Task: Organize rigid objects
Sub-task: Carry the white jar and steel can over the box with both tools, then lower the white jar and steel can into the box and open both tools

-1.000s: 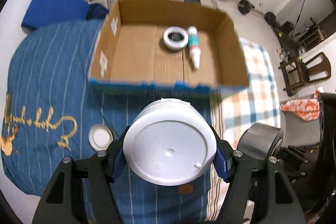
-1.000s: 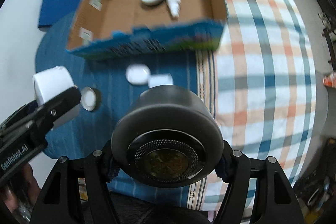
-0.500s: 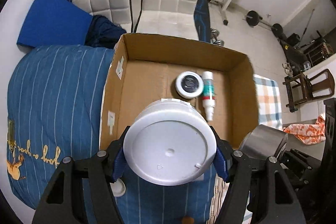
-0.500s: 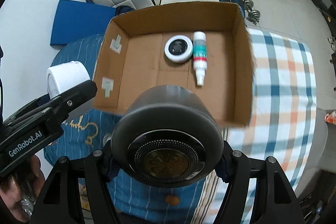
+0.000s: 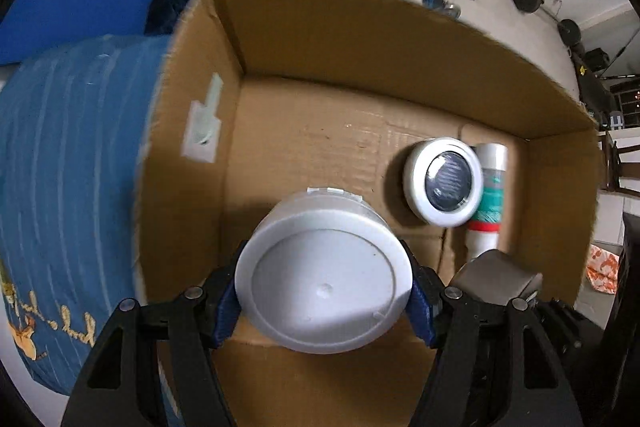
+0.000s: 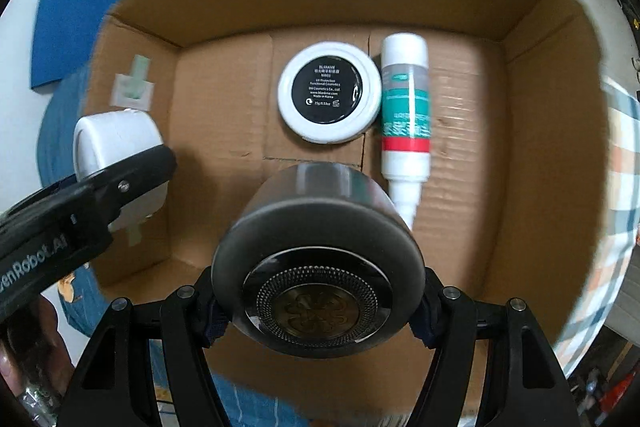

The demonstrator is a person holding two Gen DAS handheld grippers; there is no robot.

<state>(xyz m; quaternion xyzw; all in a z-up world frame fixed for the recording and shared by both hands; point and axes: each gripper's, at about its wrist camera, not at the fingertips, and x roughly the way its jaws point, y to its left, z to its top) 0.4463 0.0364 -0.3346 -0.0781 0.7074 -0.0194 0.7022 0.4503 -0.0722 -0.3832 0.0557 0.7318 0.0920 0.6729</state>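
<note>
Both tongs over the cardboard box [image 6: 532, 131]

Left tongs [image 5: 324, 291] clamp a white jar [image 5: 324, 279]; right tongs [image 6: 318, 291] clamp a dark jar [image 6: 316, 267] (compact [image 6: 329, 91] below).

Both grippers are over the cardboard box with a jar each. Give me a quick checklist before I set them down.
1. Left gripper clamped on the white jar: ok, pads press both sides.
2. Right gripper clamped on the dark metallic jar: ok.
3. Both jars inside the cardboard box walls: ok.
4. Bare floor under the white jar: ok, open cardboard left of the white compact.
5. Spot under the dark jar: not ok, the spray bottle nozzle disappears behind the jar, so it may lie beneath it.
6. Height of the jars above the box floor: cannot tell.
</note>
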